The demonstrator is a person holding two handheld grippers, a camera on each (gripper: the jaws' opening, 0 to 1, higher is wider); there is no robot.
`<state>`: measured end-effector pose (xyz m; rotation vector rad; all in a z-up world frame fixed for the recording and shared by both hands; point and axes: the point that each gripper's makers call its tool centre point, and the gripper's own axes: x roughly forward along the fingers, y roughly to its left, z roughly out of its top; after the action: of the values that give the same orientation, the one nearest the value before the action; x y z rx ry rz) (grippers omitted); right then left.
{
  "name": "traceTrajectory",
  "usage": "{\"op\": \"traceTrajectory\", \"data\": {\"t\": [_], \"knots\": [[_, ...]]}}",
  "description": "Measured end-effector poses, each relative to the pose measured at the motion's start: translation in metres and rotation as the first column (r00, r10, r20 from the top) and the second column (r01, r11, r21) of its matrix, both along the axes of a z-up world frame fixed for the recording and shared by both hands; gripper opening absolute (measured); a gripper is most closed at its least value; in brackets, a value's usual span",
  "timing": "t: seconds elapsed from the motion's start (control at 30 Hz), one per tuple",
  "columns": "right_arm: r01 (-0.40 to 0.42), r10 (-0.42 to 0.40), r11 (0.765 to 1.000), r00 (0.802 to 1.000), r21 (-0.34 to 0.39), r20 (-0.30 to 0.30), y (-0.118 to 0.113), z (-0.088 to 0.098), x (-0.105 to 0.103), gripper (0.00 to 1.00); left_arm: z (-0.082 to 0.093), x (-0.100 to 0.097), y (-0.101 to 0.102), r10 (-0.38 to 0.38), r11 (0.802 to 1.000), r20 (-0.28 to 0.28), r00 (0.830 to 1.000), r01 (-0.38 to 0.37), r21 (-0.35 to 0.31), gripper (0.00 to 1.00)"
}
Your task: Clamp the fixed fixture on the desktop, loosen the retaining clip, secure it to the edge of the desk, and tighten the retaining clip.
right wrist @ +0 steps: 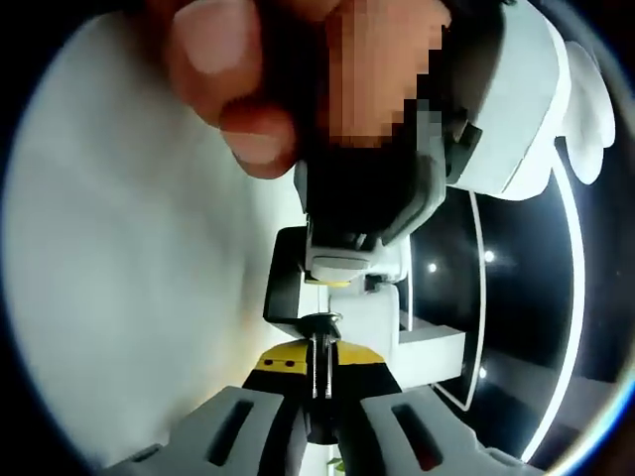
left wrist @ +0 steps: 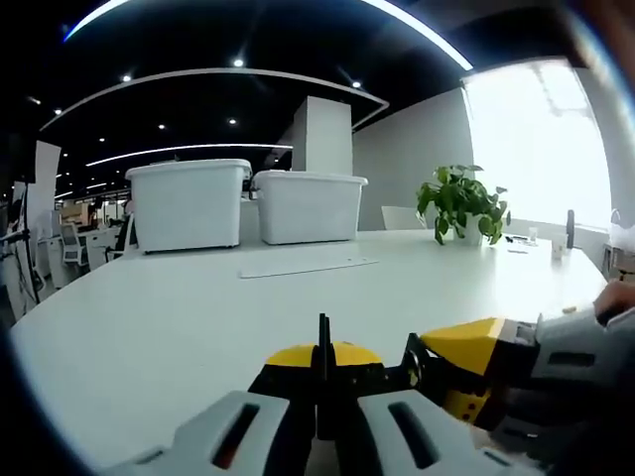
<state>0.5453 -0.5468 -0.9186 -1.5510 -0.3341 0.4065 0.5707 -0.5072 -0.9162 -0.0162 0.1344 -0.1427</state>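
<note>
The fixture (left wrist: 342,359) is a yellow-and-black clamp just above the white desk (left wrist: 149,317). My left gripper (left wrist: 322,421) is shut on its thin black upright blade. From the right, the right gripper (left wrist: 566,362) reaches in and holds the fixture's other yellow end. In the right gripper view, which is rolled on its side, my right gripper (right wrist: 322,416) is shut on the yellow-and-black fixture (right wrist: 283,359), with a metal screw (right wrist: 319,347) standing between the jaws. The left gripper (right wrist: 357,253) faces it, with a person's fingers (right wrist: 238,89) above.
Two white storage bins (left wrist: 189,203) (left wrist: 308,206) stand at the desk's far side, with a flat white strip (left wrist: 308,266) lying in front of them. A potted plant (left wrist: 461,203) stands far right by the bright window. A hand (left wrist: 620,296) shows at the right edge.
</note>
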Motion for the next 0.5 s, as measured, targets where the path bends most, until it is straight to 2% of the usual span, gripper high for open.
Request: {"op": "traceTrajectory", "data": {"t": [0.17,0.37,0.43,0.5], "knots": [[-0.014,0.014,1.0,1.0,-0.002,-0.013,0.002,-0.001,0.0,0.03,-0.002,0.0,0.002,0.009,1.0,-0.008,1.0,-0.009,0.005,0.03],[-0.032,0.034,0.998,0.999,0.049,-0.038,0.002,0.001,0.004,0.03,0.001,-0.001,0.002,0.013,1.0,0.01,1.0,-0.013,0.011,0.04],[-0.038,0.039,0.998,0.999,0.054,-0.024,0.002,0.004,0.006,0.03,0.007,-0.001,0.002,0.011,1.0,0.054,0.998,-0.012,0.015,0.05],[-0.04,0.043,0.996,0.999,0.082,-0.028,0.001,0.007,0.009,0.03,0.009,-0.001,0.001,0.007,1.0,0.069,0.998,-0.008,0.016,0.06]]}}
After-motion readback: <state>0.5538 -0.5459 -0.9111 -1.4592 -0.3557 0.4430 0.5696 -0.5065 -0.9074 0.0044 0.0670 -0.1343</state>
